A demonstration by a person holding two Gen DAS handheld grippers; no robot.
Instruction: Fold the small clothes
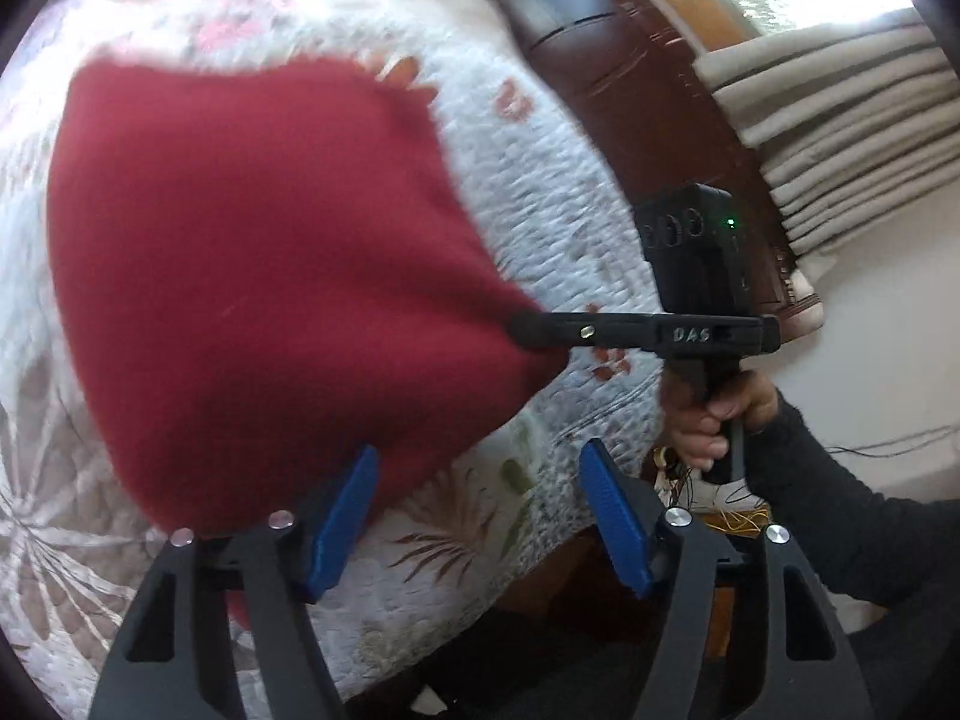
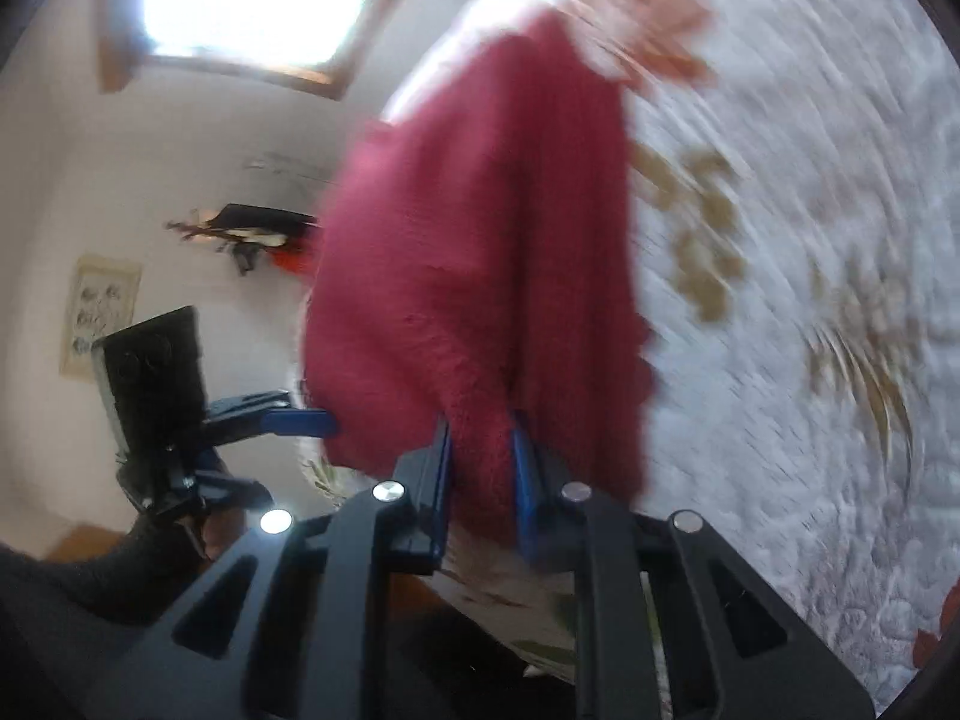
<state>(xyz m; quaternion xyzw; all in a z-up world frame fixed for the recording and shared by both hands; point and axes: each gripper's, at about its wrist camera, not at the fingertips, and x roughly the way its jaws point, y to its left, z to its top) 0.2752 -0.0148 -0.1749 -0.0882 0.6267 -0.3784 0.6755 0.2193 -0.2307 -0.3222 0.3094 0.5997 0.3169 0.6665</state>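
A dark red knit garment point(image 1: 270, 276) hangs over the floral quilted bedspread point(image 1: 540, 192), bunched to a corner at its right edge. My right gripper point(image 1: 528, 330) is shut on that corner; in the right wrist view its blue pads point(image 2: 522, 468) pinch a fold of the red garment point(image 2: 480, 252). My left gripper point(image 1: 480, 468) stands open just below the cloth's lower edge, with its left pad point(image 1: 342, 522) against the fabric and nothing between the fingers. From the right wrist view the left gripper point(image 2: 282, 438) shows at the cloth's left edge. Motion blurs both views.
The bed's edge point(image 1: 510, 570) runs just below my left gripper, with dark wooden furniture point(image 1: 600, 60) beyond. Beige curtains point(image 1: 840, 120) and a window lie to the right. A hand in a dark sleeve point(image 1: 720, 420) grips the right handle. A white wall with a picture point(image 2: 99, 312) is at the left.
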